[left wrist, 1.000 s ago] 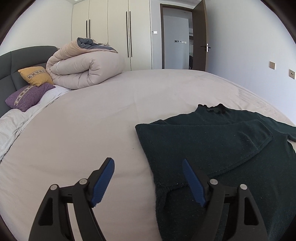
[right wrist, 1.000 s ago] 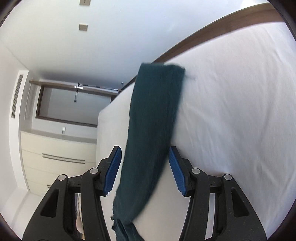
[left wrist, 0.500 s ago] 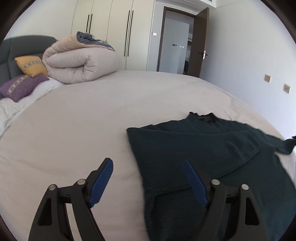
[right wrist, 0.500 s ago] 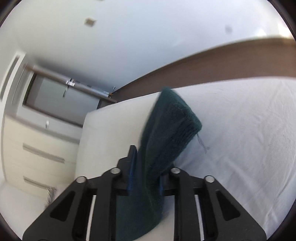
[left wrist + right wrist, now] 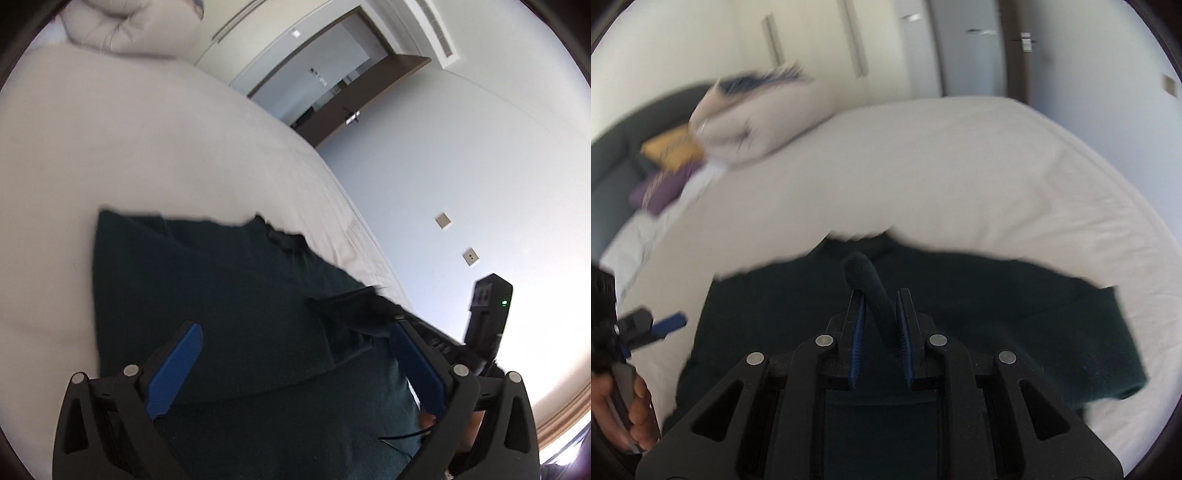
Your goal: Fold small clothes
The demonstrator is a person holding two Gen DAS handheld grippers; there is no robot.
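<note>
A dark green sweater [image 5: 229, 295] lies flat on the white bed [image 5: 110, 147]; the right wrist view also shows the sweater [image 5: 1015, 314]. My left gripper [image 5: 299, 365] hovers over the sweater's body with its jaws opening wide, and no cloth is pinched between its blue pads [image 5: 177, 365]. My right gripper [image 5: 881, 332] is shut on a sleeve [image 5: 866, 277], whose cuff sticks out past the pads above the sweater's middle. In the left wrist view the right gripper [image 5: 380, 314] comes in from the right with the sleeve. The left gripper [image 5: 665, 323] shows at that view's left edge.
A rolled beige duvet [image 5: 753, 122], a yellow pillow [image 5: 670, 147] and a purple pillow [image 5: 661, 188] lie at the head of the bed by a grey headboard [image 5: 613, 155]. Wardrobe doors [image 5: 812, 48] and an open door [image 5: 332, 92] stand beyond. A hand [image 5: 639, 417] holds the left gripper.
My right gripper closed on the sleeve and swung it from the bed's edge over the sweater's body. My left gripper rolled sideways and its jaws spread wider.
</note>
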